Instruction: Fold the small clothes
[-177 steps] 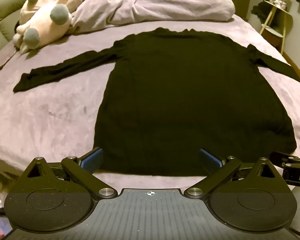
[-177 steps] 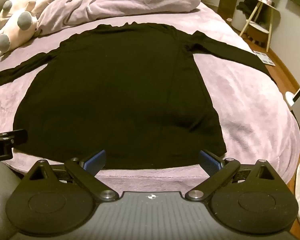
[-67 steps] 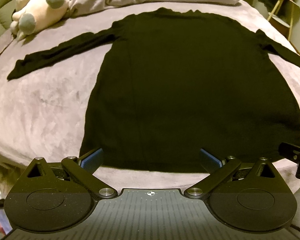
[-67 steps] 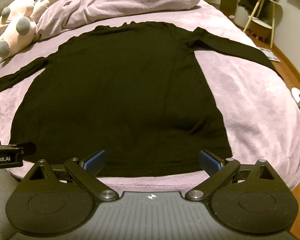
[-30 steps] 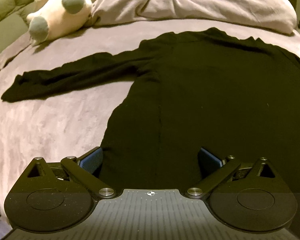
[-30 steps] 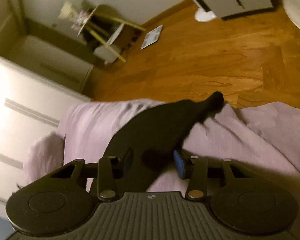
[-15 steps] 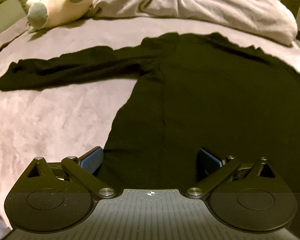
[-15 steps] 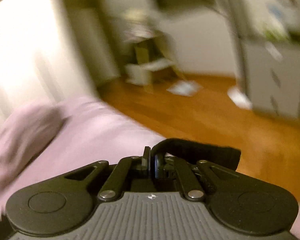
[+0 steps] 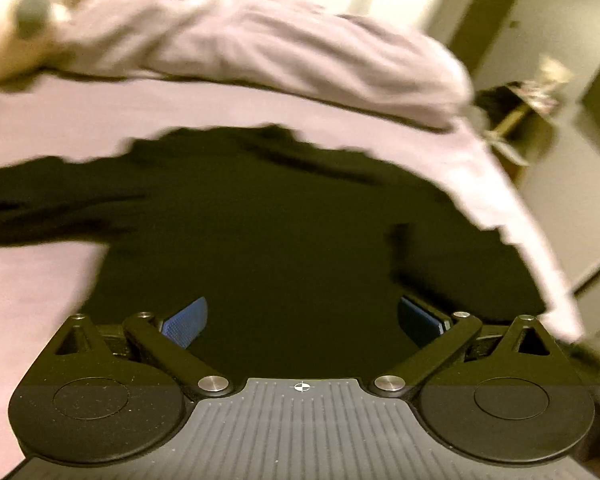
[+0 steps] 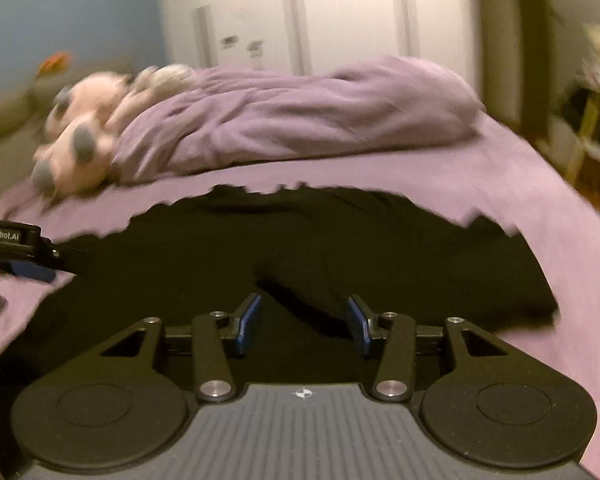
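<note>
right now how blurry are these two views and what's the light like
Left wrist: heavy motion smear on the duvet and plush toy, shirt edges ragged, dim yellowish light. Right wrist: milder blur, toy soft, shirt nearly featureless black; fisheye bends both.

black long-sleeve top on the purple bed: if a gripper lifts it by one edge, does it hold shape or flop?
Likely flops: the black long-sleeve knit top lies flat, following the purple bedspread, and one sleeve already lies folded across the body. Probably light, as the fabric looks thin. It may drag on the plush cover rather than slide. The right gripper is open over that sleeve, its jaws having just opened.
</note>
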